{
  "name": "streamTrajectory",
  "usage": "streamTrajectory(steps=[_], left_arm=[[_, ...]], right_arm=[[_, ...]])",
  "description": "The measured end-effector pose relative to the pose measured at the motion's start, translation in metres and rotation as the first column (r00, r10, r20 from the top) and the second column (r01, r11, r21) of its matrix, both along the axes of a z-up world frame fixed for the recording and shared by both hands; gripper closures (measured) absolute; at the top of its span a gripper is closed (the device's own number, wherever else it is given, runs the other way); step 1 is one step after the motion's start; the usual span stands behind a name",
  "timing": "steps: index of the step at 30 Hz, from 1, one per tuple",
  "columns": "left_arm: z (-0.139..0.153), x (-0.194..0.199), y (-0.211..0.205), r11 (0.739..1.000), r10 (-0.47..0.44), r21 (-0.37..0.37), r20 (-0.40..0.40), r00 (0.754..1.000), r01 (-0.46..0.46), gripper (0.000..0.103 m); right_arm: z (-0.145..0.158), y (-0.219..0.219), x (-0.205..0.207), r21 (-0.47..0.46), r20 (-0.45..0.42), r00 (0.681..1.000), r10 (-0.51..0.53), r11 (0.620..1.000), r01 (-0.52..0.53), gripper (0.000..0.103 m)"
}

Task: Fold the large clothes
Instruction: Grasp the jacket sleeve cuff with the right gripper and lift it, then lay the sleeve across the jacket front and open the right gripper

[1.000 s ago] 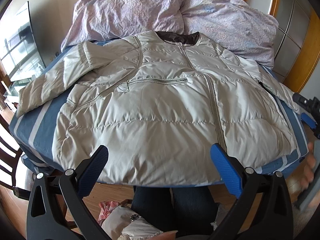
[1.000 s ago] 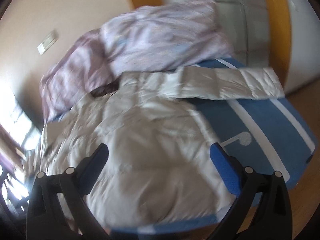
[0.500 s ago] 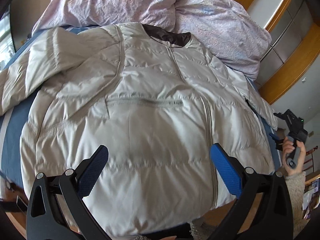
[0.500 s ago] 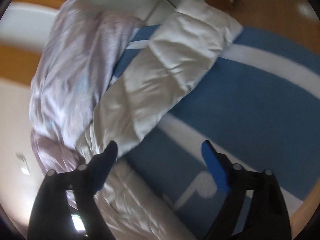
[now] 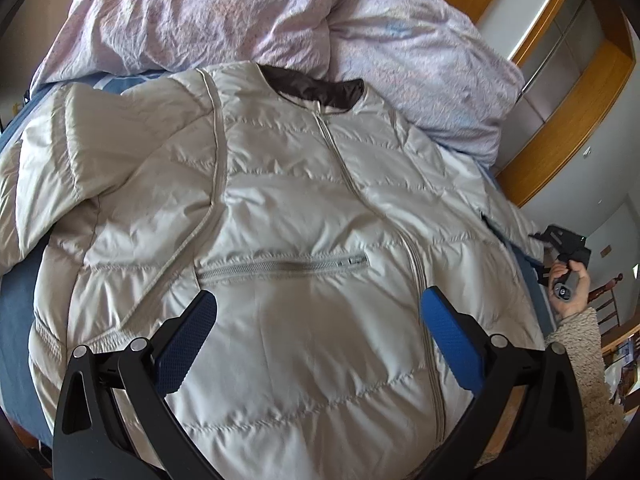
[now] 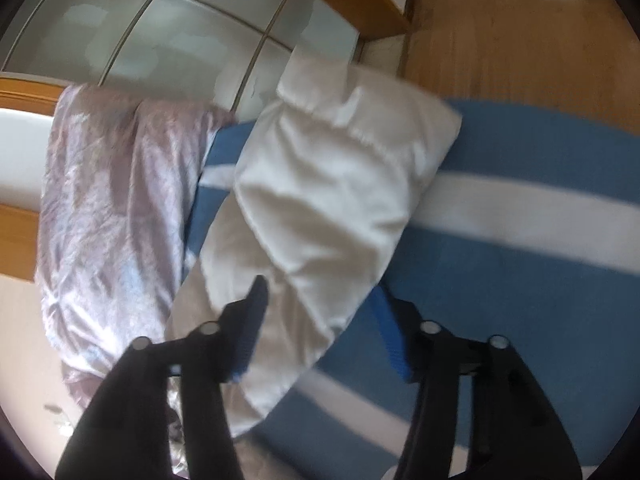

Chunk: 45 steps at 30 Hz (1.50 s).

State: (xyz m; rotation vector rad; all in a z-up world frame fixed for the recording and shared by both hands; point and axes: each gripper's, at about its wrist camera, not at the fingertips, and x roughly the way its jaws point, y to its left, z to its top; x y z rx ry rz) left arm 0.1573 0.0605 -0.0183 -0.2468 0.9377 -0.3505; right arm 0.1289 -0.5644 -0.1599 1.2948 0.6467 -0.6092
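A pale grey puffer jacket [image 5: 304, 216] lies front up on the bed, zipped, with a dark collar at the far end. My left gripper [image 5: 318, 314] is open and empty, hovering over the jacket's lower front below the chest pocket zip. My right gripper [image 6: 320, 308] is open, its fingers on either side of the jacket's right sleeve [image 6: 320, 184], which lies on the blue striped bedcover [image 6: 520, 280]. The sleeve is not clamped. The right gripper also shows in the left wrist view [image 5: 564, 252], held in a hand at the jacket's right edge.
A crumpled lilac duvet [image 5: 280, 16] is piled at the head of the bed and shows in the right wrist view [image 6: 108, 208]. A wooden frame with glass panels [image 5: 560, 80] stands at the right. Wooden floor [image 6: 520, 32] lies beyond the bed.
My left gripper has moved forward over the jacket toward the collar. My right gripper has swung to the right sleeve, come down close to it, and its fingers have narrowed around it.
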Motion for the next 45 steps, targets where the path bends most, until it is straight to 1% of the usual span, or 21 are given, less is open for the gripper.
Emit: streamTrajectory(steps=[5, 7, 10, 12, 14, 16, 17, 20, 21, 23, 26, 27, 29, 31, 32, 35, 36, 38, 40, 43, 45], left_arm=[[0.004, -0.002, 0.025, 0.997, 0.081, -0.023, 0.098, 0.992, -0.079, 0.001], [0.004, 0.001, 0.034, 0.994, 0.109, -0.017, 0.11, 0.988, -0.108, 0.001], [0.003, 0.004, 0.05, 0.99, 0.143, -0.027, 0.107, 0.984, -0.141, 0.001], [0.002, 0.006, 0.059, 0.988, 0.152, -0.053, 0.091, 0.984, -0.147, 0.001], [-0.001, 0.008, 0.066, 0.985, 0.157, -0.078, 0.075, 0.985, -0.152, 0.001], [-0.003, 0.008, 0.074, 0.981, 0.164, -0.117, 0.069, 0.984, -0.156, 0.001], [-0.003, 0.007, 0.079, 0.978, 0.173, -0.134, 0.072, 0.982, -0.162, 0.001], [-0.002, 0.006, 0.084, 0.975, 0.189, -0.134, 0.081, 0.979, -0.177, 0.001], [-0.002, 0.006, 0.086, 0.974, 0.196, -0.131, 0.084, 0.977, -0.184, 0.001], [-0.002, 0.005, 0.089, 0.972, 0.203, -0.136, 0.089, 0.975, -0.19, 0.001], [-0.002, 0.004, 0.094, 0.969, 0.214, -0.143, 0.098, 0.972, -0.199, 0.001], [-0.002, 0.004, 0.097, 0.968, 0.221, -0.146, 0.102, 0.97, -0.205, 0.001], [-0.001, 0.003, 0.103, 0.963, 0.235, -0.161, 0.106, 0.966, -0.216, 0.001], [-0.002, 0.001, 0.11, 0.958, 0.249, -0.175, 0.108, 0.962, -0.228, 0.001], [-0.001, 0.001, 0.113, 0.956, 0.256, -0.178, 0.108, 0.961, -0.235, 0.001], [0.0, -0.002, 0.126, 0.944, 0.298, -0.182, 0.113, 0.948, -0.275, 0.001], [0.0, -0.003, 0.13, 0.941, 0.307, -0.185, 0.114, 0.945, -0.284, 0.001], [0.0, -0.006, 0.139, 0.934, 0.325, -0.192, 0.114, 0.939, -0.3, 0.001], [0.0, -0.008, 0.145, 0.931, 0.336, -0.195, 0.12, 0.934, -0.31, 0.001], [0.0, -0.012, 0.156, 0.927, 0.355, -0.183, 0.134, 0.925, -0.328, 0.001], [0.0, -0.014, 0.163, 0.922, 0.367, -0.181, 0.136, 0.92, -0.341, 0.001]], right_arm=[[0.006, -0.001, 0.007, -0.095, -0.095, 0.995, 0.001, 0.995, -0.01, 0.081], [0.015, 0.001, 0.01, -0.152, -0.12, 0.993, 0.006, 0.988, -0.024, 0.091], [0.045, 0.01, 0.017, -0.294, -0.145, 0.989, 0.023, 0.954, -0.065, 0.096], [0.07, 0.023, 0.023, -0.399, -0.162, 0.986, 0.035, 0.912, -0.098, 0.097], [0.099, 0.041, 0.035, -0.505, -0.173, 0.983, 0.057, 0.852, -0.138, 0.098], [0.122, 0.06, 0.046, -0.571, -0.167, 0.982, 0.093, 0.802, -0.173, 0.098], [0.136, 0.075, 0.053, -0.613, -0.161, 0.979, 0.124, 0.765, -0.198, 0.098], [0.165, 0.113, 0.07, -0.69, -0.151, 0.967, 0.204, 0.679, -0.251, 0.098], [0.176, 0.134, 0.077, -0.72, -0.145, 0.957, 0.25, 0.637, -0.276, 0.098], [0.189, 0.167, 0.087, -0.753, -0.139, 0.936, 0.323, 0.58, -0.312, 0.098], [0.202, 0.233, 0.104, -0.796, -0.148, 0.867, 0.476, 0.463, -0.39, 0.098], [0.204, 0.249, 0.107, -0.801, -0.15, 0.847, 0.51, 0.439, -0.407, 0.098], [0.204, 0.295, 0.113, -0.812, -0.162, 0.778, 0.606, 0.367, -0.455, 0.098], [0.201, 0.33, 0.119, -0.81, -0.176, 0.72, 0.671, 0.318, -0.493, 0.098], [0.195, 0.352, 0.123, -0.801, -0.187, 0.675, 0.714, 0.287, -0.526, 0.098], [0.176, 0.396, 0.13, -0.762, -0.237, 0.57, 0.786, 0.214, -0.611, 0.098], [0.162, 0.415, 0.134, -0.738, -0.271, 0.522, 0.809, 0.174, -0.653, 0.098], [0.138, 0.446, 0.133, -0.705, -0.343, 0.462, 0.818, 0.101, -0.702, 0.098], [0.113, 0.471, 0.136, -0.662, -0.406, 0.413, 0.816, 0.049, -0.748, 0.098], [0.09, 0.489, 0.138, -0.609, -0.453, 0.375, 0.809, 0.027, -0.793, 0.098], [0.086, 0.493, 0.138, -0.602, -0.442, 0.379, 0.813, 0.045, -0.798, 0.098]])
